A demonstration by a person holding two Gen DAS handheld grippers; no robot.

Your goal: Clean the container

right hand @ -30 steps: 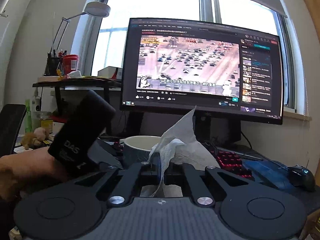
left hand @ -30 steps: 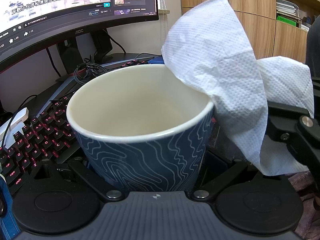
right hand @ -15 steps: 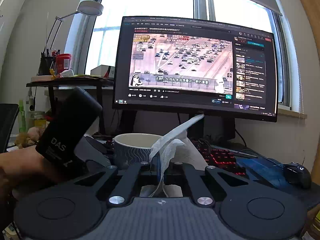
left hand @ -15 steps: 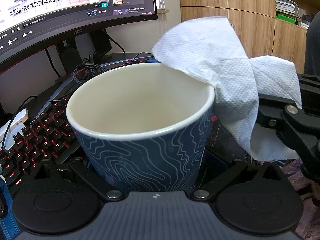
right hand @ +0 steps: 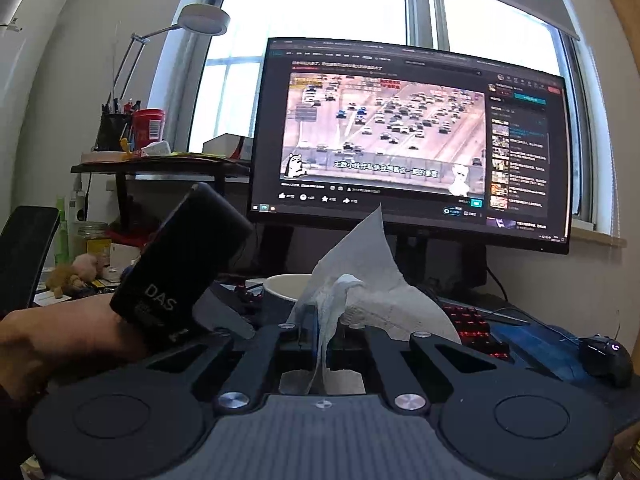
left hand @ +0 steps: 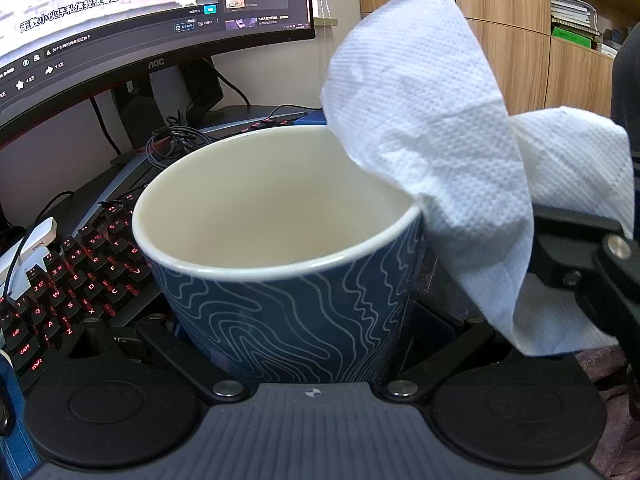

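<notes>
The paper towel (left hand: 432,152) now stands taller than it did half a second ago. Back then its top corner leaned low over the cup (left hand: 280,264); now that corner points up, high above the cup's right rim. The cup has stayed where it was.

The left gripper (left hand: 296,344) hugs the blue cup from both sides, with its fingers pressed on the wavy-line wall. The cup sits right in front of the camera, and its cream inside is open at the top.

The right gripper (right hand: 320,340) pinches the paper towel between its closed fingers. The towel touches the cup's right rim and hangs down outside that edge. Its lower flap hangs free to the right of the cup.

Left of the cup lies a keyboard (left hand: 68,288) with red lights. Behind the cup stands a monitor (left hand: 120,12). Above the cup there is open room.
</notes>
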